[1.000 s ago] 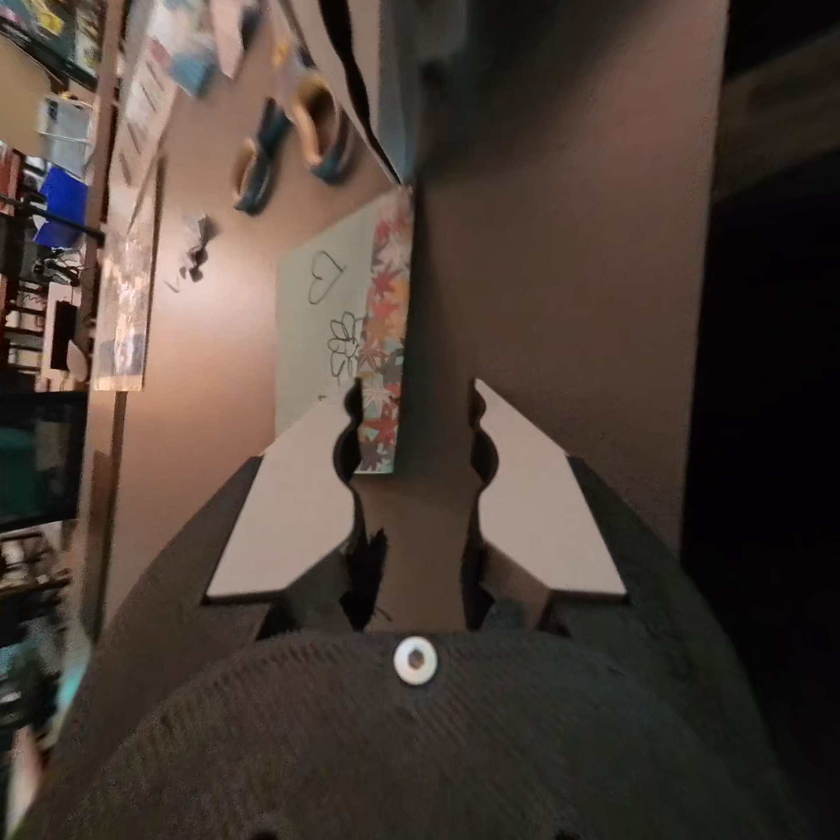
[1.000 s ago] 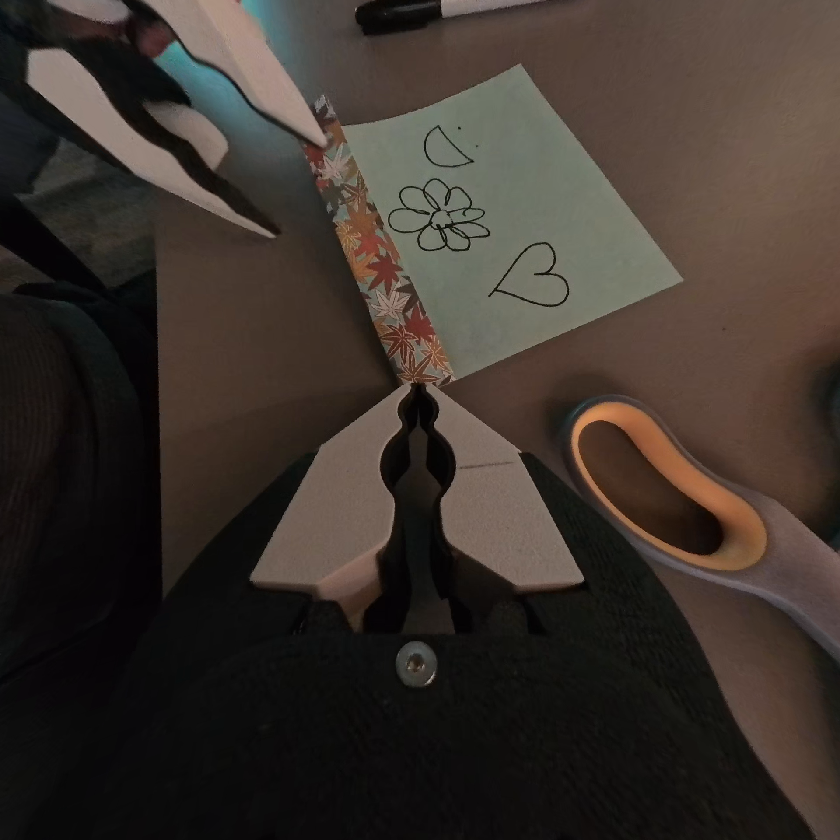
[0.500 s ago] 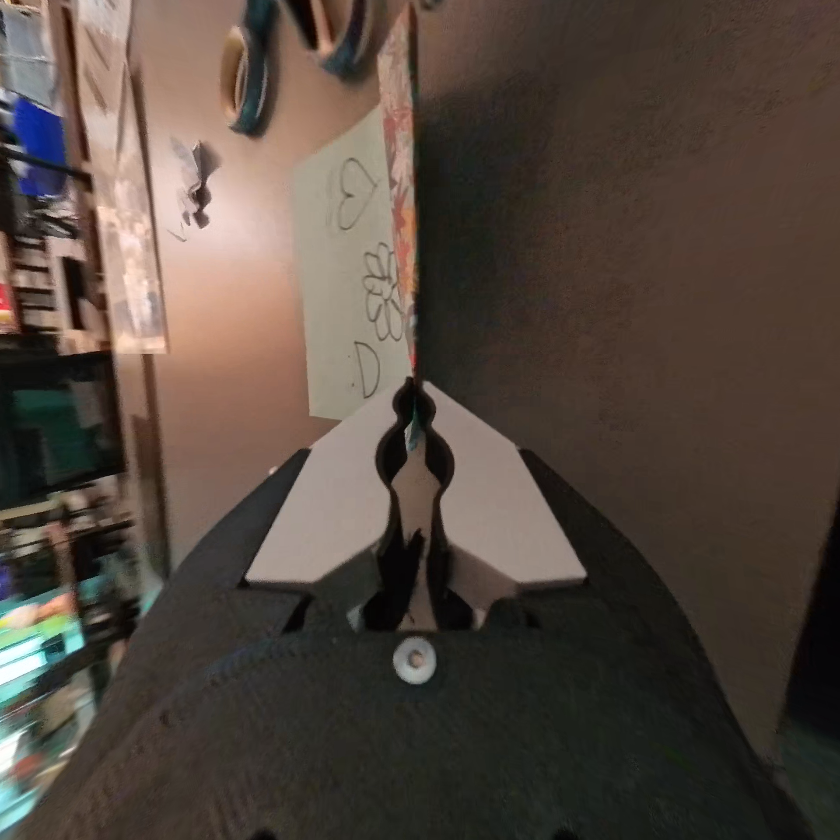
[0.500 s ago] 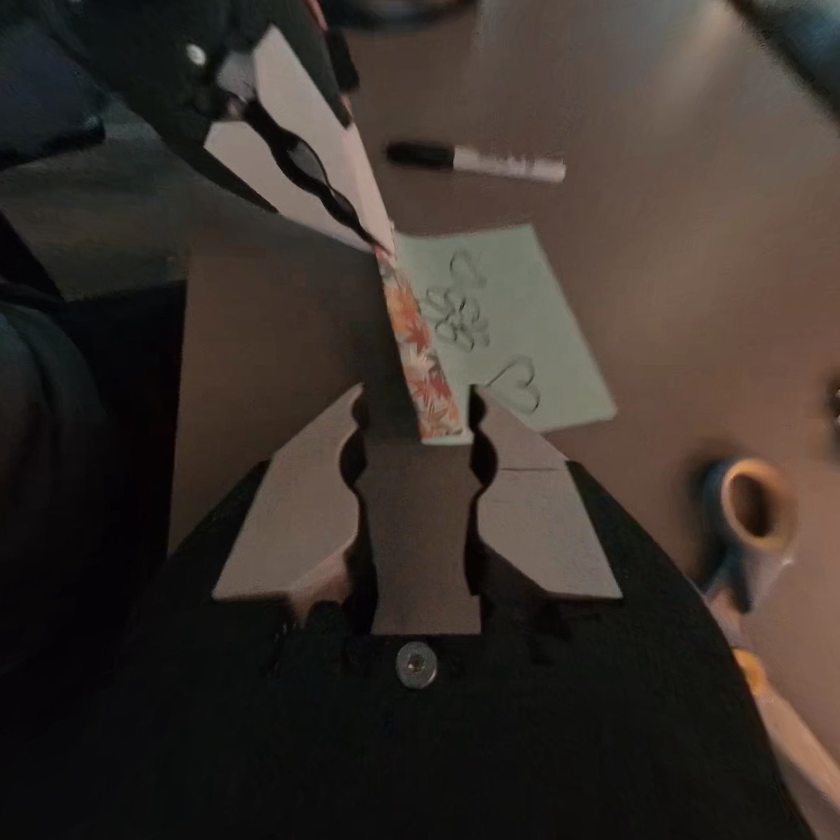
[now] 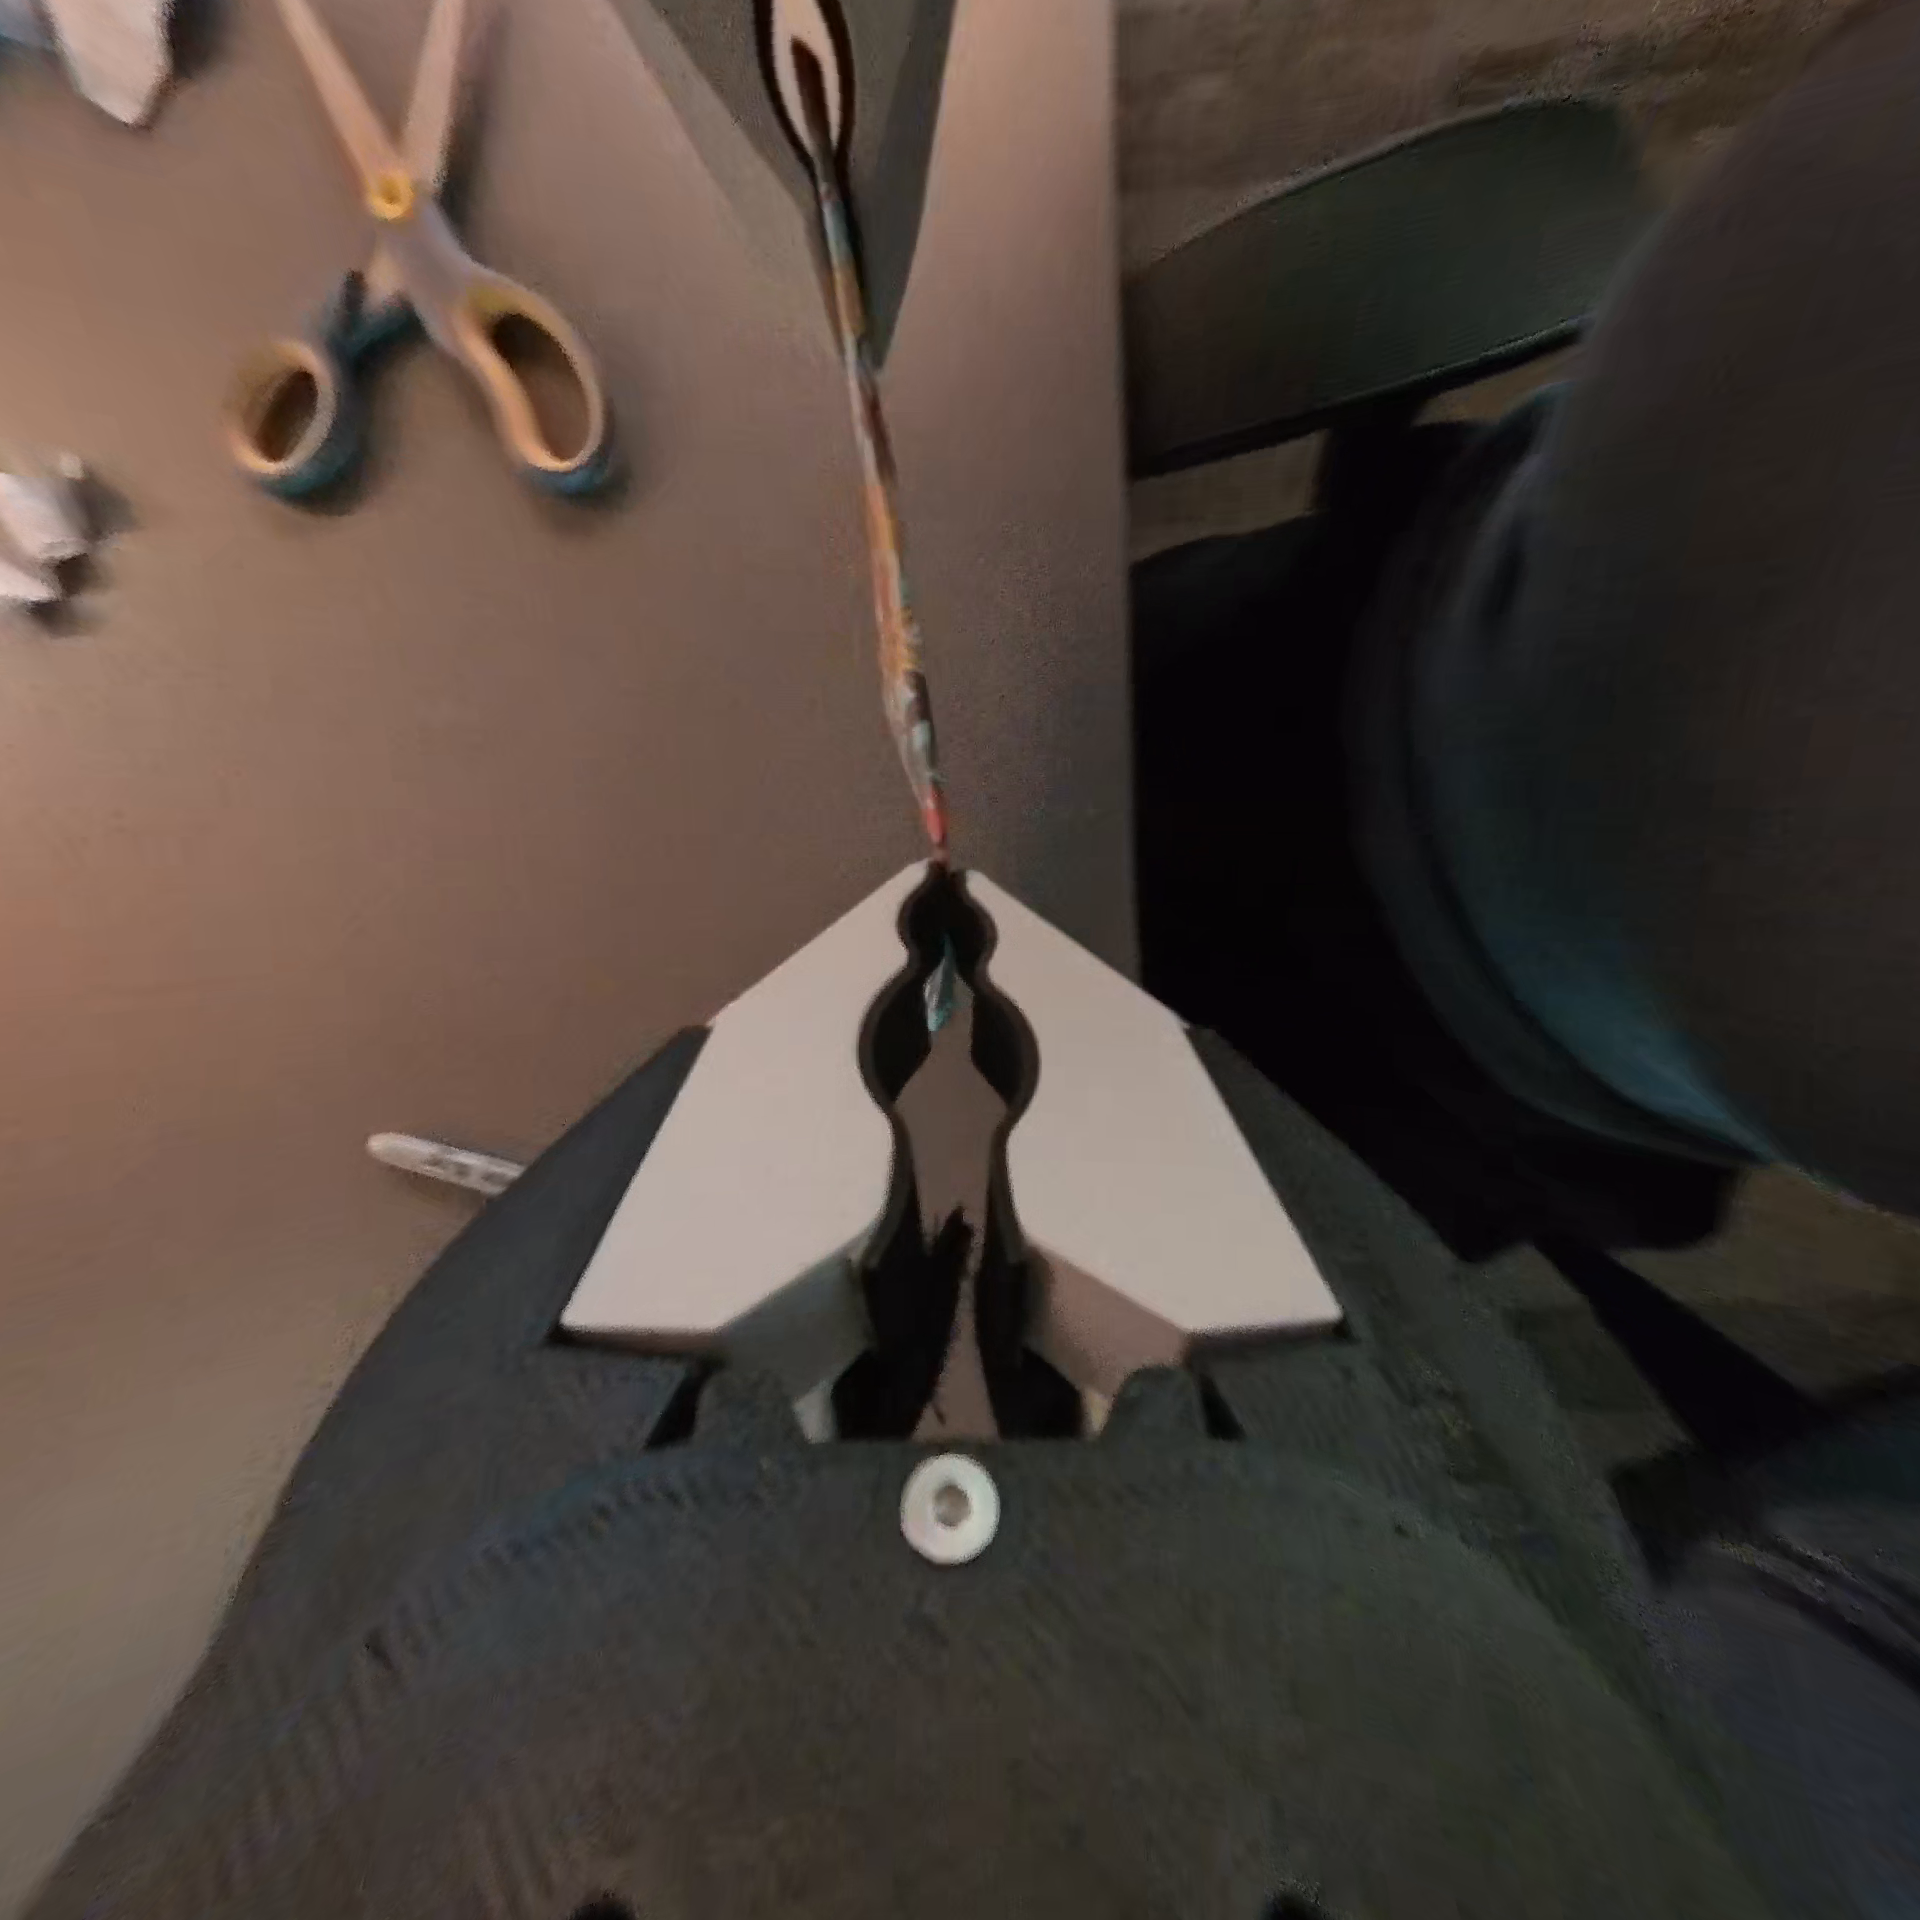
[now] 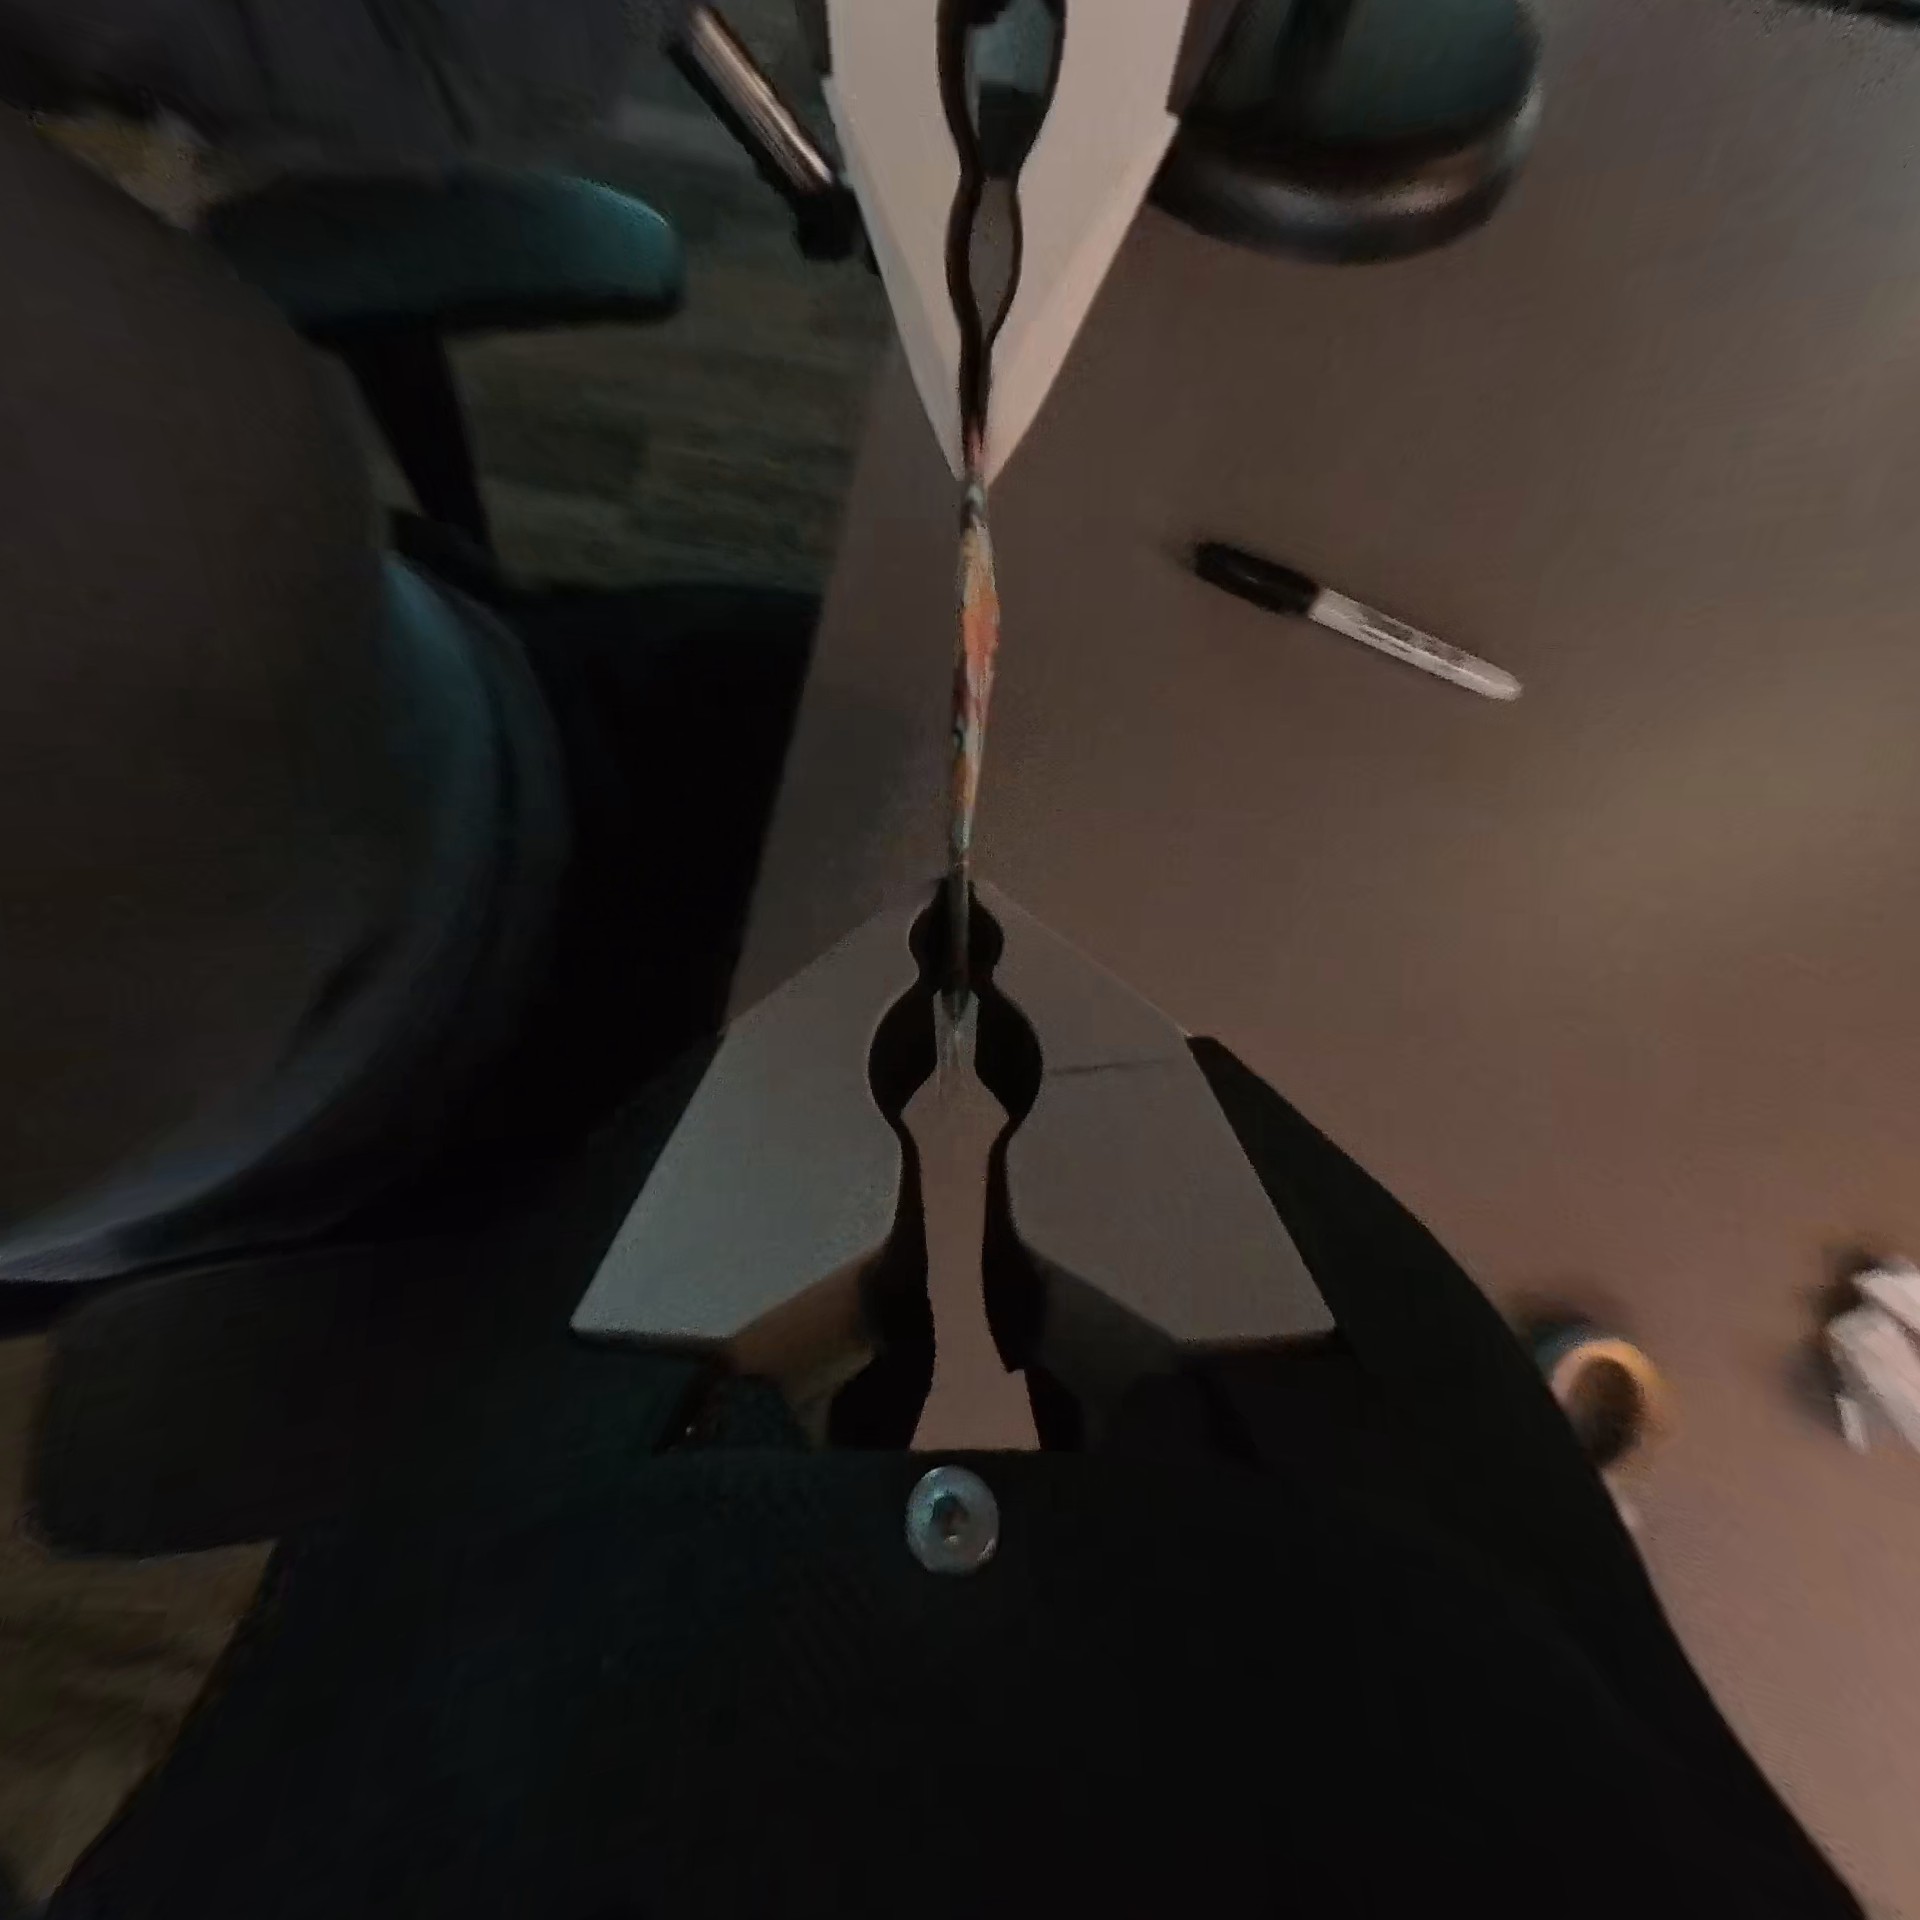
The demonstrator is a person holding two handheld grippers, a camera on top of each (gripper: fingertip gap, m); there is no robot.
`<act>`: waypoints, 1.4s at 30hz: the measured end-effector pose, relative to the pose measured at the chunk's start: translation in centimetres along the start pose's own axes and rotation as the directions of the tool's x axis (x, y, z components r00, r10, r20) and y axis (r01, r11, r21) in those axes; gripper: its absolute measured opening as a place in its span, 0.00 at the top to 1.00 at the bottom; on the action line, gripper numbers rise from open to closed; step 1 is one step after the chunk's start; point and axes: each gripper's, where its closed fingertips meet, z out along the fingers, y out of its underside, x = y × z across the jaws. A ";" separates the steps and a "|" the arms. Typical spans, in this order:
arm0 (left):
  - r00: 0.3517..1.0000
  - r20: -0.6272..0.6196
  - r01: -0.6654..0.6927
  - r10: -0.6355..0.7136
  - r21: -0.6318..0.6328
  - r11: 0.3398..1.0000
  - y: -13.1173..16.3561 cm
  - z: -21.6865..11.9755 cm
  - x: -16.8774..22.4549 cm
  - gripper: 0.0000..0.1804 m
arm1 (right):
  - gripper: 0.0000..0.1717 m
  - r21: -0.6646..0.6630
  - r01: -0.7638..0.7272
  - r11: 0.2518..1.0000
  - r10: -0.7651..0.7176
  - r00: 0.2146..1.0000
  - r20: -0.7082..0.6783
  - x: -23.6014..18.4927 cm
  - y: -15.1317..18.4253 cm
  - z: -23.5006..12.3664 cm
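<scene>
A thin leaf-patterned strip (image 5: 883, 540) hangs above the brown table (image 5: 416, 831), seen edge-on and stretched between both grippers. My left gripper (image 5: 940, 878) is shut on one end, and a bit of the strip shows between its pads. The right gripper (image 5: 821, 156) pinches the other end at the top of that view. In the right wrist view my right gripper (image 6: 961, 883) is shut on the strip (image 6: 971, 675), and the left gripper (image 6: 977, 457) holds the far end. No green sheet shows on the table.
Scissors (image 5: 447, 281), a tape roll (image 5: 301, 426) and crumpled paper (image 5: 42, 530) lie on the table. A marker (image 6: 1351, 623) lies to the right of the strip. A person's dark-clothed leg (image 5: 1610, 727) and a chair armrest (image 6: 447, 249) are beyond the table edge.
The left gripper shut on the strip's end. The right gripper opened, then shut again on the other end. The strip has come up off the table and now spans both grippers.
</scene>
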 end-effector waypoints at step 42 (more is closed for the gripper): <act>0.682 0.577 -0.370 0.449 -0.258 0.893 8.2 10.6 -7.7 1.00 | 1.00 -0.473 0.399 0.785 -0.596 0.694 -0.404 7.3 9.8 8.7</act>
